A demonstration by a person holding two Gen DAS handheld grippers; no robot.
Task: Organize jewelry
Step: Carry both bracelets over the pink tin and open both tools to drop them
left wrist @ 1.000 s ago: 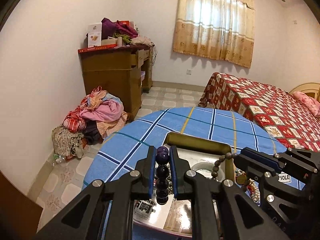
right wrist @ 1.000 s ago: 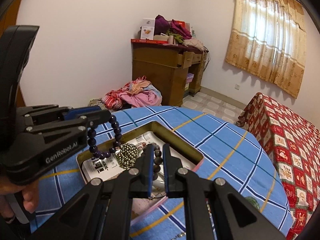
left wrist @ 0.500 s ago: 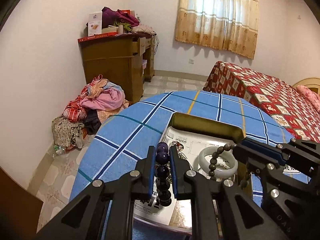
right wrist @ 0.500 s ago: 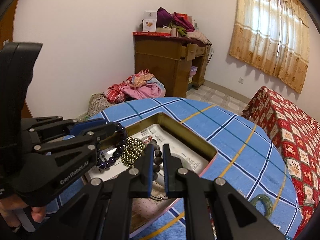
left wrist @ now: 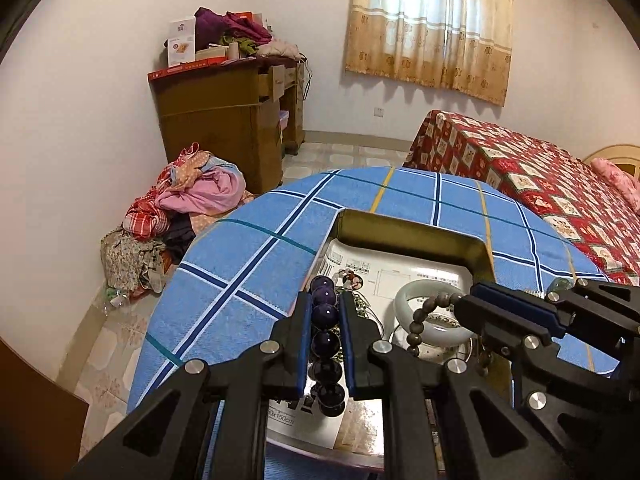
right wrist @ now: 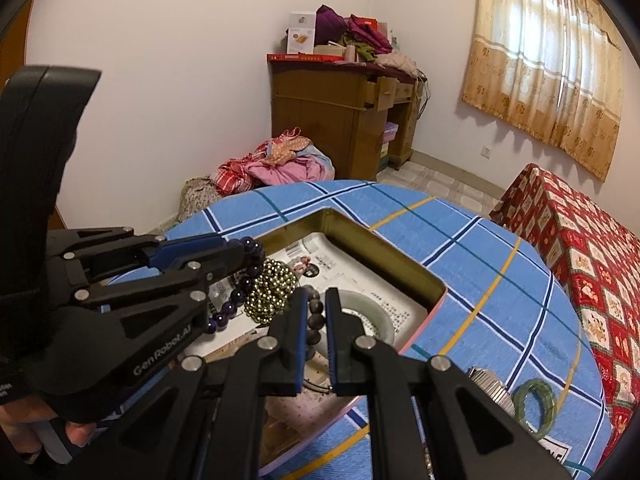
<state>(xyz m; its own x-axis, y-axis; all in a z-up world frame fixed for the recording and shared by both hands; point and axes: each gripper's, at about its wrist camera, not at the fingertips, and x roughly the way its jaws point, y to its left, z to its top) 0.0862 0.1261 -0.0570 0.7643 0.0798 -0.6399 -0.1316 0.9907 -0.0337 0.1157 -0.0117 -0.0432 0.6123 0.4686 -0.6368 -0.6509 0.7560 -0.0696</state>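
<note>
My left gripper point(left wrist: 325, 304) is shut on a dark purple bead bracelet point(left wrist: 325, 312), held over the open metal tin point(left wrist: 412, 226) on the blue checked table. The left gripper also shows in the right wrist view point(right wrist: 240, 254), with the purple bracelet point(right wrist: 226, 312) hanging from it. My right gripper point(right wrist: 316, 304) is shut on a brown bead bracelet point(right wrist: 315, 312) over the same tin point(right wrist: 380, 252); the right gripper also shows in the left wrist view point(left wrist: 464, 304), with the brown bracelet point(left wrist: 420, 320). In the tin lie a pale jade bangle point(left wrist: 404, 300) and a heap of gold beads point(right wrist: 272, 288).
A green bangle point(right wrist: 536, 404) and a metal watch band point(right wrist: 488, 384) lie on the tablecloth point(right wrist: 500, 288) right of the tin. A bed point(left wrist: 540, 176) stands to the right, a wooden desk point(left wrist: 232, 120) and a clothes pile point(left wrist: 192, 196) beyond the table.
Both grippers have dropped lower and closer to the tin with their bracelets still held. The bracelets now hang down into the tin.
</note>
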